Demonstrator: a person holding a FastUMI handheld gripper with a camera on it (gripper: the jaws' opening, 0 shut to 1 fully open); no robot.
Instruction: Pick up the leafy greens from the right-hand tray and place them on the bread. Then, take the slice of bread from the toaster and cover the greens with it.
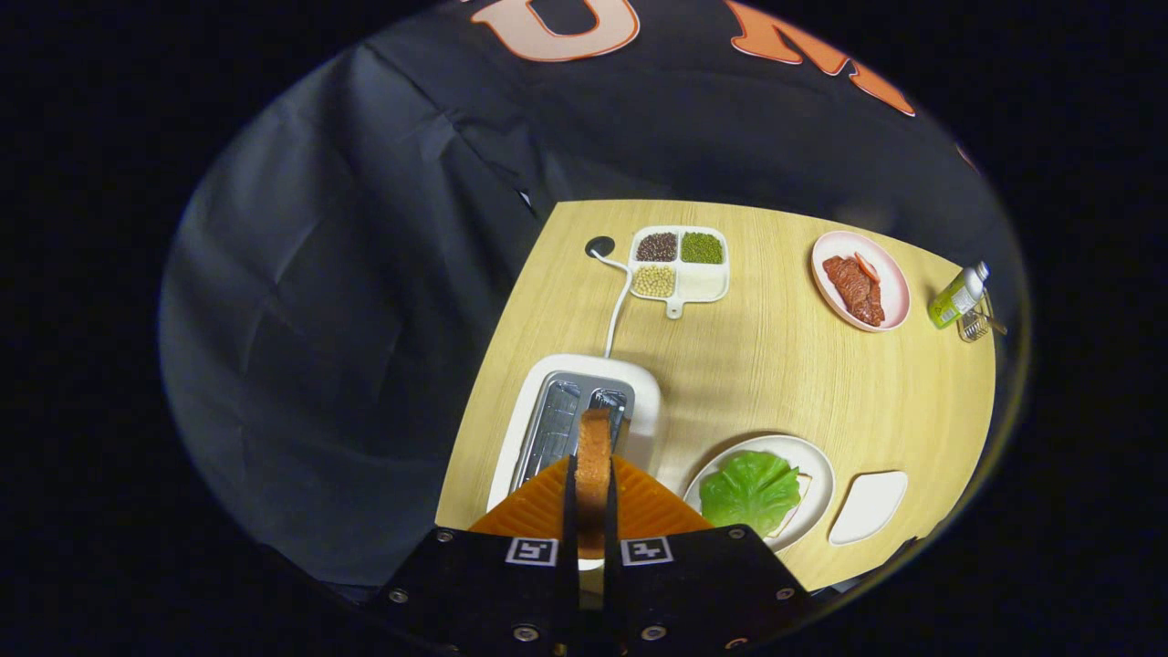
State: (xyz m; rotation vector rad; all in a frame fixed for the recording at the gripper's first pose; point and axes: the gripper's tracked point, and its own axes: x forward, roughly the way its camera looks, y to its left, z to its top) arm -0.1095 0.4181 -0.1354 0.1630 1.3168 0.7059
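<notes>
Bread slice (594, 456) sits clamped edge-on between both fingers of the hand-held gripper (593, 511), held above the toaster (639, 401) slot, likely so it can go over the lettuce leaf (750, 491) on the plate (817, 456) just right.

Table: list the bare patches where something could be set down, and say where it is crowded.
The widest bare table lies between the toaster, bean tray, meat plate and lettuce plate. It is crowded near the gripper, shut on the bread slice over the toaster, with the lettuce and small dish alongside.
</notes>
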